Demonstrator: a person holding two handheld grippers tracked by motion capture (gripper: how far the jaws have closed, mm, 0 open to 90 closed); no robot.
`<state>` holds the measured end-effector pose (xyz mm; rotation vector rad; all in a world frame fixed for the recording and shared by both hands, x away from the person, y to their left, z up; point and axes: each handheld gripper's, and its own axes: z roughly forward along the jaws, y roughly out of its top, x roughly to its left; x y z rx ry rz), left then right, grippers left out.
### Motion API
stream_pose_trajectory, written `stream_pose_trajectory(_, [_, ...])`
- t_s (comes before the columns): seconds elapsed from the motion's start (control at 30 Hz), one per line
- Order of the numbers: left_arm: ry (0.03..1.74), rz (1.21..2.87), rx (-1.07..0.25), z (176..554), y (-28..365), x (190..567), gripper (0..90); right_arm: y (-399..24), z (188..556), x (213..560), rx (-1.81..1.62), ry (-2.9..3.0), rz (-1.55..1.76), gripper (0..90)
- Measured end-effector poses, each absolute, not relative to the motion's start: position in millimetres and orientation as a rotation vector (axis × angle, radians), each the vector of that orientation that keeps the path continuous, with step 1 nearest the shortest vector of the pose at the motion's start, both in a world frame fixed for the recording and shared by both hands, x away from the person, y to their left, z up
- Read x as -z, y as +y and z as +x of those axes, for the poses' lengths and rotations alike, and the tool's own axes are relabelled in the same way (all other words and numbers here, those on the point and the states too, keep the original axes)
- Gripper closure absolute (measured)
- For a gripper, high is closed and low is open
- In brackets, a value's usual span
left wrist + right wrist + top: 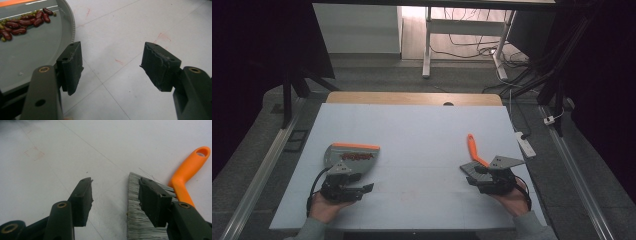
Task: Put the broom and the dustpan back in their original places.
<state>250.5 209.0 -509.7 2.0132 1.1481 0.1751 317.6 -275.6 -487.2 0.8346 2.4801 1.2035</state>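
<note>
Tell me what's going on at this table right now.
A person at a white table holds tongs in each hand. The left tongs stand open over bare table, beside a grey dustpan that has red beans lying in it near its orange edge. The right tongs are open too, one jaw over the grey bristles of an orange-handled brush lying on the table. Nothing is gripped at the moment.

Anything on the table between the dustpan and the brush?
Nothing: the high view shows bare white table between the dustpan holding beans and the orange-handled brush.
</note>
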Motion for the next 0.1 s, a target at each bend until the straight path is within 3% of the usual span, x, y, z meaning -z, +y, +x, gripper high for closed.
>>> stream_pose_trajectory(0.1, [1.148, 2.014, -0.178, 250.4, 209.1, 509.4, 34.1, -275.7, 317.6, 486.2, -1.205, 2.480, 0.833, 45.4])
